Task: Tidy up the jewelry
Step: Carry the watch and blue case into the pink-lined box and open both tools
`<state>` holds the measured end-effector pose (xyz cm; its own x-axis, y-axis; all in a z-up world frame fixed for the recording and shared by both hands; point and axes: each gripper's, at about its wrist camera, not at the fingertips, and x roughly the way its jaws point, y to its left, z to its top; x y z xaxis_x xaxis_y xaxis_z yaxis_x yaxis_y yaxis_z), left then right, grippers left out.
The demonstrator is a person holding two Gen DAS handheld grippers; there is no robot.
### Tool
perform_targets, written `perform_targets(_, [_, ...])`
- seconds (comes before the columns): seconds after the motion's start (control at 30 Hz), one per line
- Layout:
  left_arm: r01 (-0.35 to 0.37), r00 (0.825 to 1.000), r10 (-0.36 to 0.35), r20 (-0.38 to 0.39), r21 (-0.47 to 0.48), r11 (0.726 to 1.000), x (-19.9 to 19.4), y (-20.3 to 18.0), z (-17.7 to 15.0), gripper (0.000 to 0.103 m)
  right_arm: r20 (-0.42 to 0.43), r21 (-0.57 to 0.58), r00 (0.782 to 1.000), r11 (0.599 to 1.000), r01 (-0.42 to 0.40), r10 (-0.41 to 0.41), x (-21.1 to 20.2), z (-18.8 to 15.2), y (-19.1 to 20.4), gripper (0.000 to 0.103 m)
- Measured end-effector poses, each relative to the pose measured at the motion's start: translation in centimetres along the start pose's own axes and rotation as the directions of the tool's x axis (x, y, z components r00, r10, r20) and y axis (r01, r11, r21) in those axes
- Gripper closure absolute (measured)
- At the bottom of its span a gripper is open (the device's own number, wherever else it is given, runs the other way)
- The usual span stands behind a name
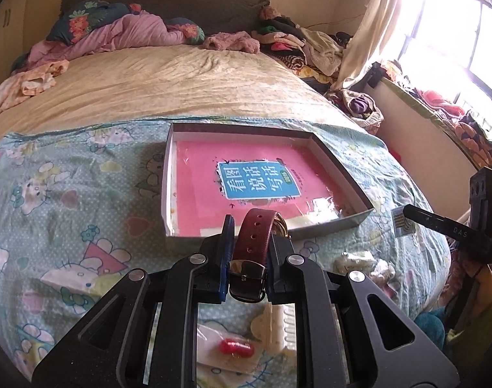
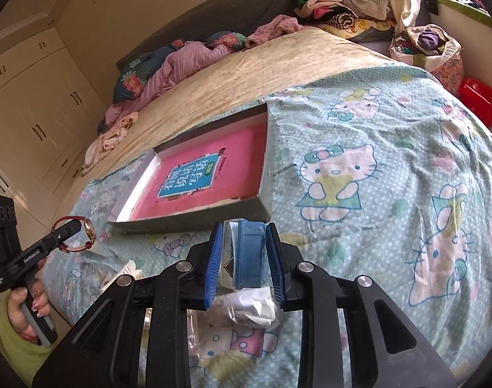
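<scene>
While left gripper (image 1: 247, 252) jaws clamp watch (image 1: 254, 236), only right view shows right gripper (image 2: 246, 255) pinching bagged blue box (image 2: 249, 252)

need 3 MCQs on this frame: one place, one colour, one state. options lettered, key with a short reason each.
1. Where is the pink book?
A. inside the shallow box
B. on the pillows
C. on the floor

2. What colour is the strap of the watch?
A. black
B. dark red
C. white

3. What is the right gripper doing?
A. open, with nothing between its pads
B. gripping the watch
C. shut on a clear bag with a blue item

Key:
1 A: the box walls surround the book on the bed.
2 B: the band in the left gripper is dark red leather with holes.
3 C: the blue pads press on the bag from both sides.
</scene>
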<state>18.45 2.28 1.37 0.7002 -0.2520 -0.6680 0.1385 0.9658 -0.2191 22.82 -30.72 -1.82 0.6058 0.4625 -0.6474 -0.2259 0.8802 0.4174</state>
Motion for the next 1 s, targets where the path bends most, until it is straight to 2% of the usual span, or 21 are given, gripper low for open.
perform_targets(0.17, [-0.015, 1.000, 0.015, -0.006, -0.031, 0.999, 2.2, 1.1, 2.1, 0.094, 0.000, -0.018, 0.999, 0.999, -0.037, 0.037, 2.3, 2.5, 1.3, 0.077])
perform_targets(0.4, [-0.045, 0.999, 0.043, -0.028, -0.065, 0.997, 5.7, 2.8, 3.2, 0.094, -0.060, -0.008, 0.996, 0.998, -0.064, 0.064, 7.1, 4.4, 2.3, 0.077])
perform_targets(0.67, [-0.075, 0.995, 0.070, -0.069, -0.079, 0.994, 8.2, 3.9, 2.6, 0.094, -0.133, -0.025, 0.991, 1.000, -0.011, 0.008, 10.8, 4.0, 2.3, 0.077])
perform_targets(1.0, [-0.078, 0.993, 0.071, -0.097, -0.075, 0.994, 9.1, 4.0, 2.5, 0.093, -0.131, -0.073, 0.988, 0.995, 0.072, -0.081, 11.0, 3.9, 2.2, 0.074])
